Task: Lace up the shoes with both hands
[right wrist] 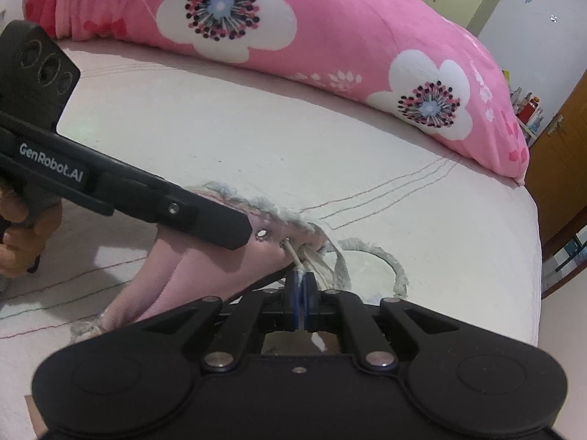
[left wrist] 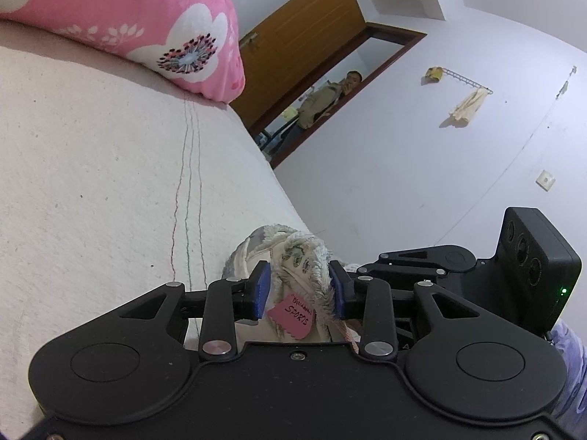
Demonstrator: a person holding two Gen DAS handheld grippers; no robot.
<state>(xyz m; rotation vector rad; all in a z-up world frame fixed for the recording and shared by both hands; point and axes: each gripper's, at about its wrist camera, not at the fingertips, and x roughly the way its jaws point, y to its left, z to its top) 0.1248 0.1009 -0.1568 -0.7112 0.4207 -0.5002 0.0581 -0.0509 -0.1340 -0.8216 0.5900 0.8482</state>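
Left wrist view, and the left claw [left wrist: 298, 286] is sitting at about half spread around the top of the shoe [left wrist: 293, 256], its blue pads [left wrist: 261, 288] bracketing the frayed grey-white collar. The right-hand pad is touching the fluffy edge; whether the left-hand pad is pressing on the shoe I cannot tell. Between the pads a pink tag [left wrist: 290, 317] is showing, hand-lettered "SPORTS" with a smaller line above it too small to read. The shoe is lying on the bed [left wrist: 91, 183], on a cream cover with thin coloured stitch lines, near the bed's edge. A pink pillow [left wrist: 146, 18] with white flowers is lying further up the bed. Through the open doorway [left wrist: 330, 110] a person [left wrist: 323, 99] is standing.

Over to the right wrist view: the right claw [right wrist: 303, 295] is fully closed, pinching the stiff pale tip of the lace [right wrist: 298, 262] right at an eyelet [right wrist: 283, 242] in the pink side of the shoe [right wrist: 205, 256]. A second metal eyelet is shining just beside it, and a loop of frayed grey lace is curling away onto the bed cover. The left claw's black body is reaching in from the left, with "GenRobot.AI" [right wrist: 51, 163] printed in white along its side, and a hand [right wrist: 18, 234] is holding its grip.
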